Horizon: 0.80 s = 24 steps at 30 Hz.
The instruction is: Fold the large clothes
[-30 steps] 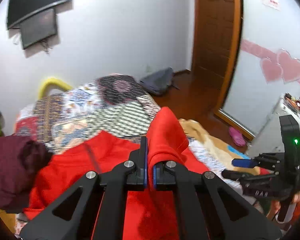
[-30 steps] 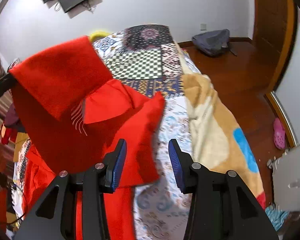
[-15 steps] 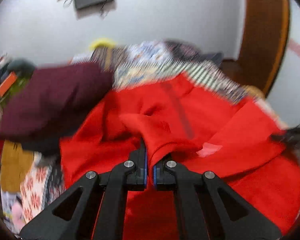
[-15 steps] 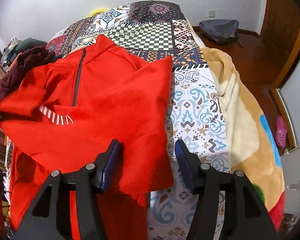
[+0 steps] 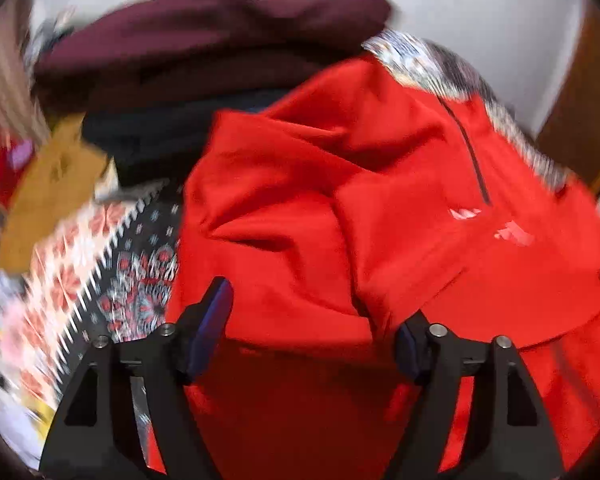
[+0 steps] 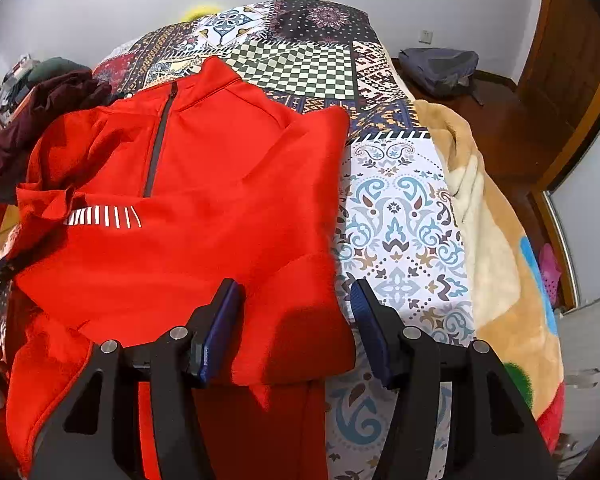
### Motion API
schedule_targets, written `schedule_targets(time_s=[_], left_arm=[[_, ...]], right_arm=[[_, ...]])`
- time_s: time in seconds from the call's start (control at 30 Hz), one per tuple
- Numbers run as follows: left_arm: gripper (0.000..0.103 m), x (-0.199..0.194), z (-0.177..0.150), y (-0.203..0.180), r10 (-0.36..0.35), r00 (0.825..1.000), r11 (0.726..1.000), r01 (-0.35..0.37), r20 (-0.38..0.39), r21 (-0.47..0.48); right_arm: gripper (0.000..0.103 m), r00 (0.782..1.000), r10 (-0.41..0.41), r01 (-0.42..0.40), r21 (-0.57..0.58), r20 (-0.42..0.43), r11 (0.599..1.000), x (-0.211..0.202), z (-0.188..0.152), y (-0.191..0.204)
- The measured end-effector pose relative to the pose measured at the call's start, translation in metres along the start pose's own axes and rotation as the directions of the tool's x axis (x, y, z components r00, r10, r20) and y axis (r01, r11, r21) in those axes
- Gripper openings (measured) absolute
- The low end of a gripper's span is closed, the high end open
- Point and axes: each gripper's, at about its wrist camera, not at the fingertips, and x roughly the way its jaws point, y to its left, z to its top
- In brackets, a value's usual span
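At the far left of the bed [image 6: 400, 208], a dark maroon garment [image 5: 204, 40] is heaped out of the way, so that room is left for folding. Beside it, the red pullover [image 6: 204, 184] is spread front-up on the patterned bedspread, zip collar toward the far wall. Its left sleeve [image 5: 284, 216] is seen bunched across the chest, apparently laid inward as a fold. The left tool [image 5: 312, 332] is opening wide above that sleeve; red cloth lies between its jaws but is not pinched. The right tool [image 6: 296, 320] is held half open over the near right edge of the pullover, nothing gripped, probably so the fold can be let settle. A beige blanket [image 6: 496, 240] is draped along the bed's right side.
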Motion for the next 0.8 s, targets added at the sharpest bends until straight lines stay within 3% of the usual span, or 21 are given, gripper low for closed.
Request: schedule_targets(time_s=[0.13,0.27,0.33,0.5,0.63,0.8], left_arm=[[0.074,-0.003,0.003,0.047,-0.098,0.995,0.976,0.096,-0.003,-0.196],[0.073,-0.006,-0.007,0.079,0.031,0.999,0.965,-0.032,-0.010,-0.259],[0.073,-0.005,-0.013,0.091,0.086,0.996,0.964,-0.091,-0.033,-0.249],[0.073,-0.015,-0.025,0.105,0.131,0.989,0.974,-0.140,-0.062,-0.179],[0.073,-0.036,-0.012,0.093,0.104,0.994,0.988,-0.105,-0.013,-0.113],[0.073,-0.064,0.024,0.043,0.038,0.996,0.998,-0.041,0.086,0.036]], right_arm=[[0.054,1.000,-0.020,0.020,-0.016,-0.001,1.000,0.001,0.000,0.005],[0.054,0.999,-0.038,0.038,-0.019,0.003,0.999,0.002,0.000,0.006],[0.054,0.999,-0.041,0.041,-0.014,0.004,0.999,0.002,0.000,0.006],[0.054,0.999,-0.043,0.043,0.005,-0.011,0.999,0.001,0.002,0.006],[0.054,1.000,-0.020,0.021,0.027,-0.023,0.999,-0.006,0.010,0.005],[0.054,0.999,-0.011,0.011,0.007,0.034,1.000,-0.025,0.026,0.007]])
